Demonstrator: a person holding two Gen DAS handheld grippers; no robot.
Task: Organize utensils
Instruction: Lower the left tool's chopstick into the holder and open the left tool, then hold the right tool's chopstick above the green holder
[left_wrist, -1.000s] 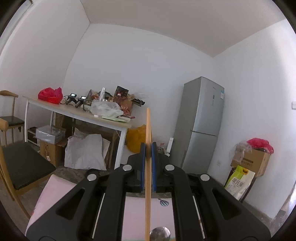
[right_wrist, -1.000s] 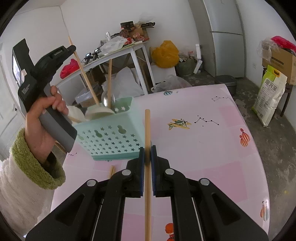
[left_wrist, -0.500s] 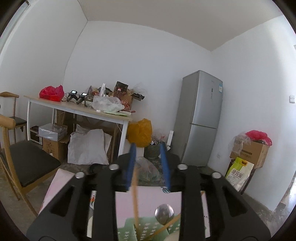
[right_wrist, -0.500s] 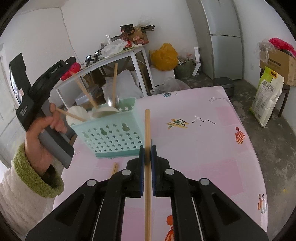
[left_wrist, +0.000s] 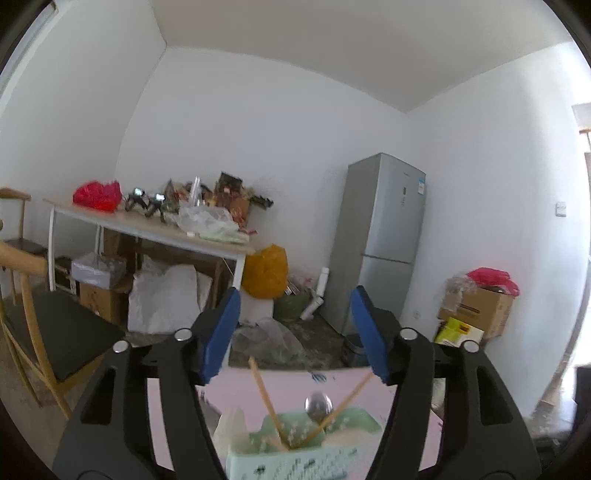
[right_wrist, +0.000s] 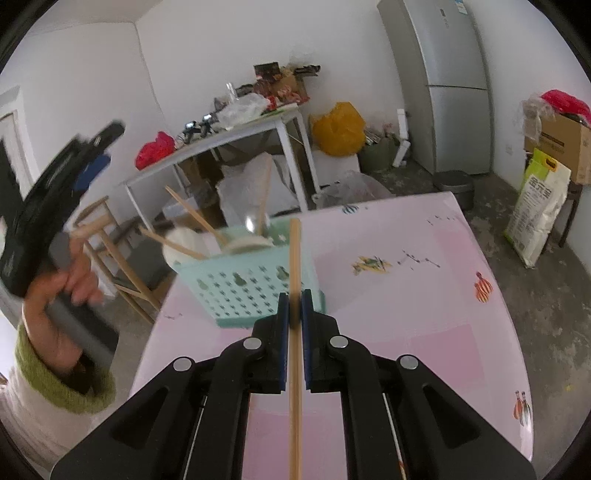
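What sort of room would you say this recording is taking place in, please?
Probably a lived-in home kitchen or dining room that doubles as storage: a tall silver fridge stands against the wall, a pink table carries a green utensil basket, and a cluttered side table has bags beneath.

left tongs (left_wrist: 295, 334) now spread wide, their chopstick (left_wrist: 266, 402) released into the mint basket (left_wrist: 295, 463), tongs risen clear above it

bare pink table (right_wrist: 406, 295) right of basket (right_wrist: 251, 291), leaning chopsticks (right_wrist: 192, 214) crowding basket's opening
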